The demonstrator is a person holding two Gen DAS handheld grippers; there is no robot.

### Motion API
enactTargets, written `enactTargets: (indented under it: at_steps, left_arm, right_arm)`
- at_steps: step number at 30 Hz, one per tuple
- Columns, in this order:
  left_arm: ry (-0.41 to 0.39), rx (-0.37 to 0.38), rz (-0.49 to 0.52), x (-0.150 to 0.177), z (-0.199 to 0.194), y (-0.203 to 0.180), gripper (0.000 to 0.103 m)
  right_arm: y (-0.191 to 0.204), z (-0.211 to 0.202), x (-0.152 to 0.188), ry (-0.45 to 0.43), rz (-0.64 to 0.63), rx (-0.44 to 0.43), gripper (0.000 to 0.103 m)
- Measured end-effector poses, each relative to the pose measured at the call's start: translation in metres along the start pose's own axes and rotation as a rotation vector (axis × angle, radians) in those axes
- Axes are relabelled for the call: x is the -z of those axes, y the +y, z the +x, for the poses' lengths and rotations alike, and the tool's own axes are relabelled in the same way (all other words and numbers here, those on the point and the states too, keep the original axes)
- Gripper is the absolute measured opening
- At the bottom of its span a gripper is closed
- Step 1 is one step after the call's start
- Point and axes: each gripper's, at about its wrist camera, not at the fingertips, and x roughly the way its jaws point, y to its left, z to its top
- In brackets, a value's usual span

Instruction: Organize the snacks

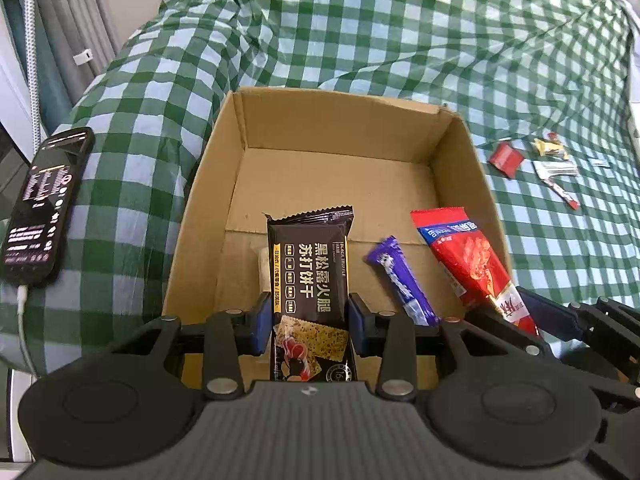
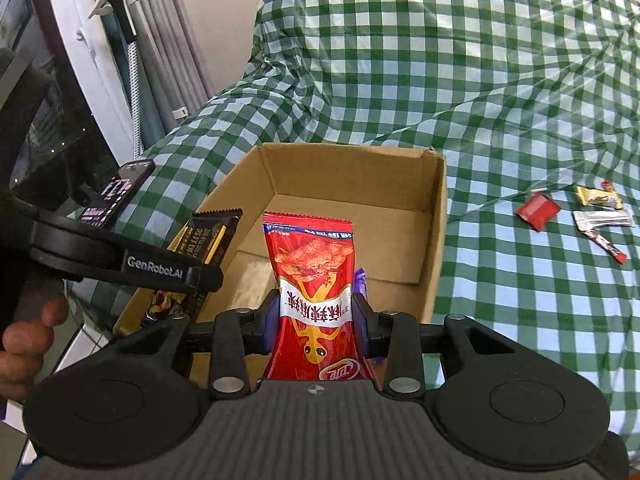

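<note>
Now you hold both packets over the cardboard box [image 1: 460, 168], the left gripper [image 1: 308, 320] clamped on the black cracker packet [image 1: 310, 264] and the right gripper [image 2: 316, 320] on the red snack bag [image 2: 312, 264], while four small snacks [image 1: 536, 164] wait on the far right.

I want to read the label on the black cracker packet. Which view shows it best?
The left wrist view: the black cracker packet faces the camera squarely in the left gripper, over the cardboard box, with its front print readable. The right wrist view catches that packet only edge-on at the left, partly hidden behind the gripper's arm.
</note>
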Motion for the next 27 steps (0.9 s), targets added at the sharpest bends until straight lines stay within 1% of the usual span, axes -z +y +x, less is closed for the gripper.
enactTargets:
  at_steps: [7,13,24,25,26,27]
  left_arm:
    - [0.044,-0.007,0.01,-0.015,0.033,-0.004,0.043]
    - [0.065,-0.015,0.022,-0.023,0.055,-0.008,0.043]
    - [0.076,-0.028,0.02,-0.032,0.073,-0.007,0.043]
    - [0.062,-0.032,0.02,-0.032,0.072,-0.006,0.049]
    - [0.048,-0.038,0.021,-0.032,0.07,-0.006,0.07]
    - [0.032,-0.044,0.024,-0.034,0.067,-0.005,0.083]
  right_arm:
    - [-0.015,0.034,-0.011,0.03,0.036,0.001,0.038]
    - [-0.023,0.056,-0.013,0.055,0.057,-0.002,0.038]
    - [-0.028,0.077,-0.014,0.082,0.075,-0.002,0.039]
    - [-0.028,0.079,-0.014,0.081,0.077,0.0,0.039]
    - [-0.028,0.08,-0.015,0.08,0.079,-0.001,0.039]
    - [-0.029,0.081,-0.016,0.08,0.083,-0.006,0.043]
